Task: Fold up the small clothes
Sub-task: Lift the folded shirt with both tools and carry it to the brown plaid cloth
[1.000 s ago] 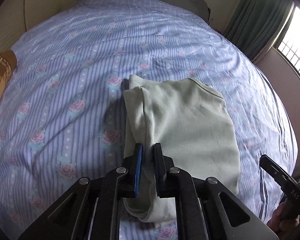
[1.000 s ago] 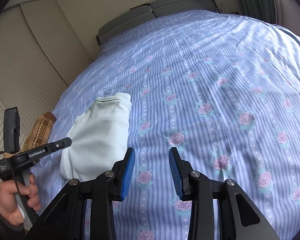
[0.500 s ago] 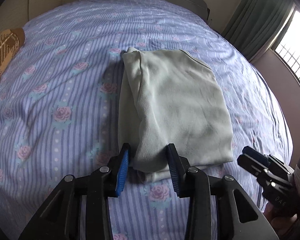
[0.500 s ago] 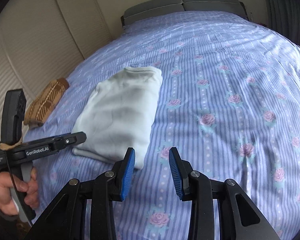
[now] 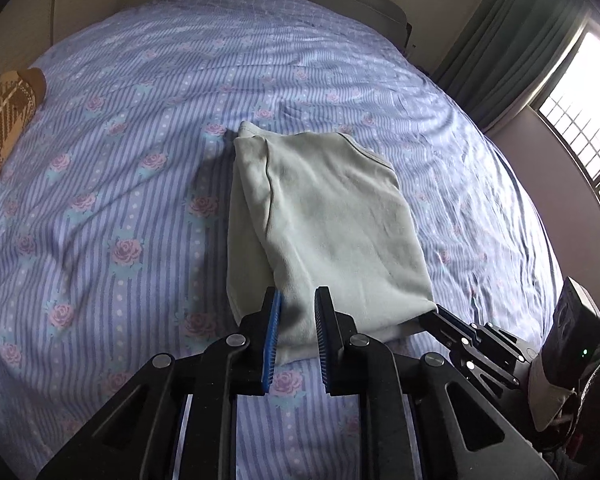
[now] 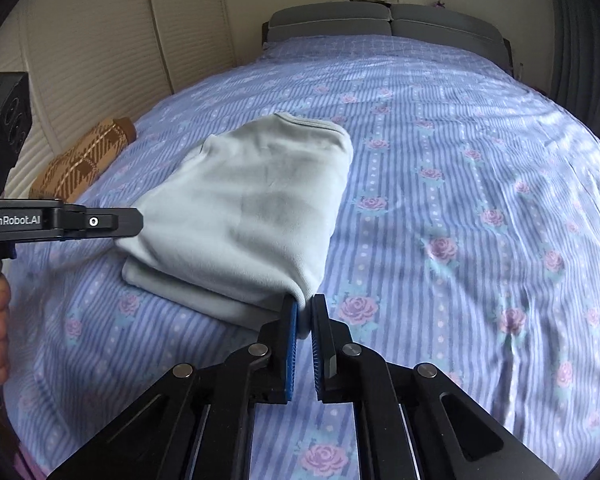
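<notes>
at the far left edge of the bed a brown plaid cloth (image 5: 4, 120) lies bunched against the wall side, well apart from our work and plainly not part of this fold. moving right, our left gripper (image 5: 296, 336) sits over the near left corner of the pale green garment (image 5: 324, 220), which lies folded into a tidy rectangle in the middle of the striped floral bedsheet (image 5: 120, 208). its jaws have just been closing with the near hem between them, but we still see a gap and cannot tell that the pads press the fabric yet, so we judge it as not quite clamped. further right, our right gripper (image 6: 305, 316) is pinched tight on the near right corner of the same garment, with a small bunch of cloth drawn up between its blue pads (image 6: 293, 340). we read the two grippers at the two near corners as a setup for the next fold: holding both corners lets the near edge travel level toward the far edge, where the neckline sits, without the stacked layers sliding apart. to the far right the sheet lies bare toward the curtain (image 5: 512, 40).
</notes>
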A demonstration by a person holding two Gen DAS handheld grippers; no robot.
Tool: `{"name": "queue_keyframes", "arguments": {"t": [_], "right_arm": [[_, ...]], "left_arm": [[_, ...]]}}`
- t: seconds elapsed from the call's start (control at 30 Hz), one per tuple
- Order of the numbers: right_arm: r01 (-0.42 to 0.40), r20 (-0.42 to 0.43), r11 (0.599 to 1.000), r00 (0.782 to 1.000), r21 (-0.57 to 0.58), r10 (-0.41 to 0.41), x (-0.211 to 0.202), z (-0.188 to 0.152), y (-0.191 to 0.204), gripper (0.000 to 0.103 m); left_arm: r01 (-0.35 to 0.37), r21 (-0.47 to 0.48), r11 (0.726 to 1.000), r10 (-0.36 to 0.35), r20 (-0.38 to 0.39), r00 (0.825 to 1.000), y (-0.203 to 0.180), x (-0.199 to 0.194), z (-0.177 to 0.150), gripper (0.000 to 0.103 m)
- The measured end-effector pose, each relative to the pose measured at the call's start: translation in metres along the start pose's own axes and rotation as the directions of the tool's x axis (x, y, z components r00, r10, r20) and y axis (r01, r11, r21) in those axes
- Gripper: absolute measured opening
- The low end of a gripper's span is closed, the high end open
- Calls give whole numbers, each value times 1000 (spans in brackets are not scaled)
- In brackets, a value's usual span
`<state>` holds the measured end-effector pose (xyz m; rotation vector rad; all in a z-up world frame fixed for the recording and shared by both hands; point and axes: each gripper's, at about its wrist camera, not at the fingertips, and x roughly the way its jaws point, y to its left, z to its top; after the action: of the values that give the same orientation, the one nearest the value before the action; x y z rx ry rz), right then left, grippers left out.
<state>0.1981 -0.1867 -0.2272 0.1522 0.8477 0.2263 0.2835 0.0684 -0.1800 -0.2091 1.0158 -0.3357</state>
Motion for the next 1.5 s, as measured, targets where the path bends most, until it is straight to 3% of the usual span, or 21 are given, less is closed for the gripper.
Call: {"name": "queue_keyframes", "arguments": {"t": [0.13, 0.23, 0.27, 0.33, 0.37, 0.4, 0.5, 0.57, 0.73, 0.9, 1.1, 1.33, 1.5], "right_arm": [[-9, -49, 998, 999, 54, 12, 6, -7, -17, 6], [-47, -61, 995, 997, 90, 53, 4, -10, -24, 7], [-51, -58, 994, 997, 96, 57, 1, -10, -26, 11], [-58, -38, 993, 997, 106, 63, -4, -8, -29, 30], [-60, -24, 992, 998, 113, 63, -8, -6, -31, 44], [-65, -7, 991, 998, 120, 67, -11, -3, -34, 50], [-80, 11, 988, 997, 133, 79, -16, 9, -41, 51], [-103, 10, 984, 995, 143, 103, -14, 19, -46, 51], [-200, -3, 959, 979, 202, 205, 1, 50, -62, 56], [-267, -70, 943, 956, 199, 285, 29, 82, -68, 57], [-296, -137, 939, 937, 174, 320, 61, 102, -65, 57], [-309, -213, 931, 913, 196, 348, 90, 104, -59, 57], [-329, -220, 918, 900, 221, 376, 101, 107, -55, 57]], "left_arm": [[-36, -5, 999, 36, -46, 998, 6, 14, -12, 19], [-36, -33, 999, 35, -38, 999, 13, 16, -18, 19], [-39, -31, 999, 38, -28, 999, 13, 14, -19, 19], [-48, -28, 998, 48, -5, 999, 12, 7, -19, 19], [-53, -26, 998, 53, 9, 999, 12, 3, -19, 22], [-56, -26, 998, 56, 21, 998, 12, -1, -18, 28], [-72, -49, 996, 74, 48, 996, 14, -6, -16, 48], [-86, -96, 992, 91, 43, 995, 19, -4, -16, 51], [-106, -237, 966, 113, 14, 994, 20, 6, -26, 51], [-143, -268, 953, 153, 16, 988, 14, 11, -33, 51], [-136, -286, 949, 144, 8, 990, 15, 19, -39, 51], [-61, -331, 942, 73, 25, 997, 24, 28, -42, 57], [-2, -337, 941, 18, 43, 999, 28, 33, -38, 58]]}}
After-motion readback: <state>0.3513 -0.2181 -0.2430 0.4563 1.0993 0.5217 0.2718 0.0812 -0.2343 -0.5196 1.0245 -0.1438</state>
